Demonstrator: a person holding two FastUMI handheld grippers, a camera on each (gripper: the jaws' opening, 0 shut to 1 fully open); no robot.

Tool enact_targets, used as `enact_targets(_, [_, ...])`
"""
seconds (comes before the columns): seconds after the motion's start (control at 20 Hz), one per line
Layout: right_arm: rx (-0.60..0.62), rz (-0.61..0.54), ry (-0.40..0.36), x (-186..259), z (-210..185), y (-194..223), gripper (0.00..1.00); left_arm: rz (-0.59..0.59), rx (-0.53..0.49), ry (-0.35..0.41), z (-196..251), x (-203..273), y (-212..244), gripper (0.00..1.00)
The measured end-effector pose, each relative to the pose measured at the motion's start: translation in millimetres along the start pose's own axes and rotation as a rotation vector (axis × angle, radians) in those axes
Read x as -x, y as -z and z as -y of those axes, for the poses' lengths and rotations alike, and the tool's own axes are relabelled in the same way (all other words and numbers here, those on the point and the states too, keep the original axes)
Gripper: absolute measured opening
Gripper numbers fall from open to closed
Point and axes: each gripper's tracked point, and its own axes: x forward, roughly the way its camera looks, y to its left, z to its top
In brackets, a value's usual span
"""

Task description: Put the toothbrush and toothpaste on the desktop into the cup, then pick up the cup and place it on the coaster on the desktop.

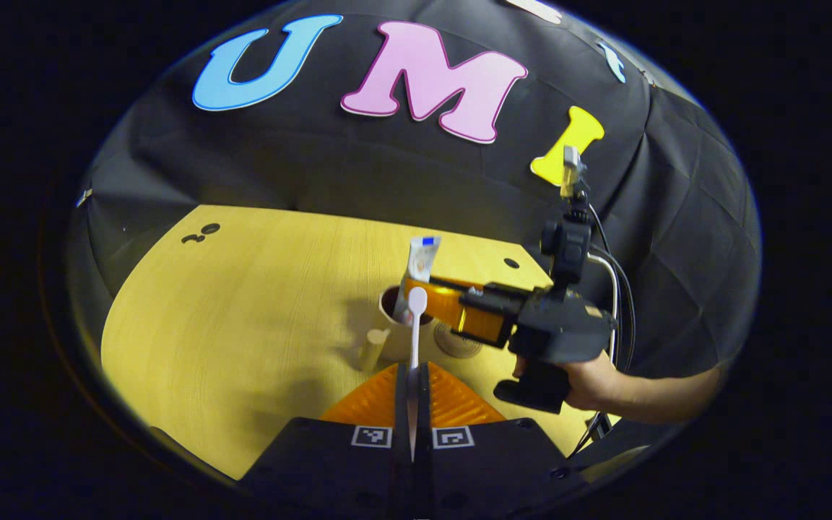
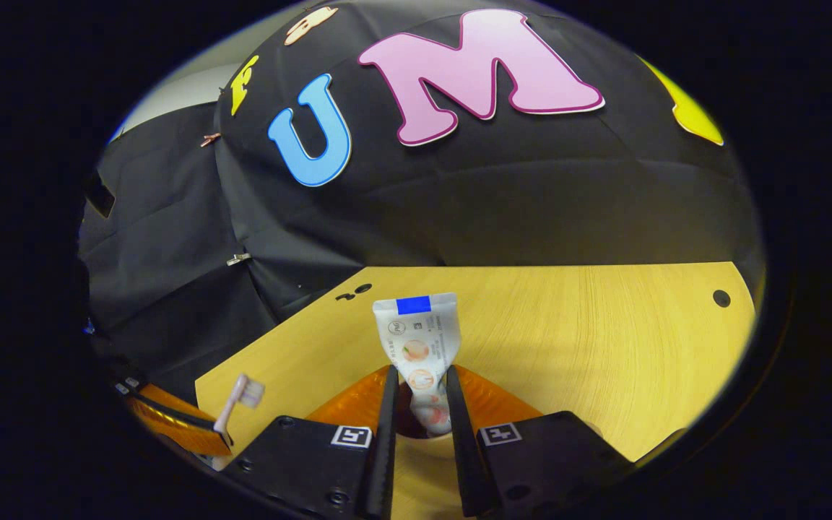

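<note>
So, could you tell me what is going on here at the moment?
A person is working two handheld grippers over a wooden desktop. The right gripper holds the toothpaste upright, its lower end at the mouth of the cup. The left gripper grips the toothbrush, head up, just in front of the cup. The coaster sits beside the cup.

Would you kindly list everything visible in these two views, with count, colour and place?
toothpaste: one, white tube with blue band, upright, lower end in the cup, between the right claw's fingers
toothbrush: one, white, upright in the left claw, beside the cup
cup: one, beige wood with handle, mid-desktop
coaster: one, round, tan, right of cup
desktop: one, pale wood
left claw: one, shut on toothbrush
right claw: one, gripping toothpaste
hand: one, holding right claw
</note>
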Motion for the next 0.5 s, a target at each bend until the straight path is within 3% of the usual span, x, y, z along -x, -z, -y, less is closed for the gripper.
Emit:
enact_targets(0.35, [-0.063, 0.028, 0.026, 43.3, 5.5, -7.0, 0.45, 0.118, 0.006, 0.038, -0.7, -13.4, -48.9, 0.06])
enact_targets(0.4, [-0.065, 0.023, 0.033, 51.1, 7.8, -4.3, 0.34, 0.137, 0.004, 0.041, -0.5, -15.9, -57.5, 0.06])
enact_targets(0.45, [-0.067, 0.015, 0.039, 59.9, 10.1, 0.9, 0.34, 0.155, 0.004, 0.045, 1.3, -19.7, -64.1, 0.06])
enact_targets(0.5, [-0.070, 0.002, 0.044, 69.9, 11.4, 6.6, 0.45, 0.178, 0.007, 0.054, 3.6, -22.4, -73.8, 0.06])
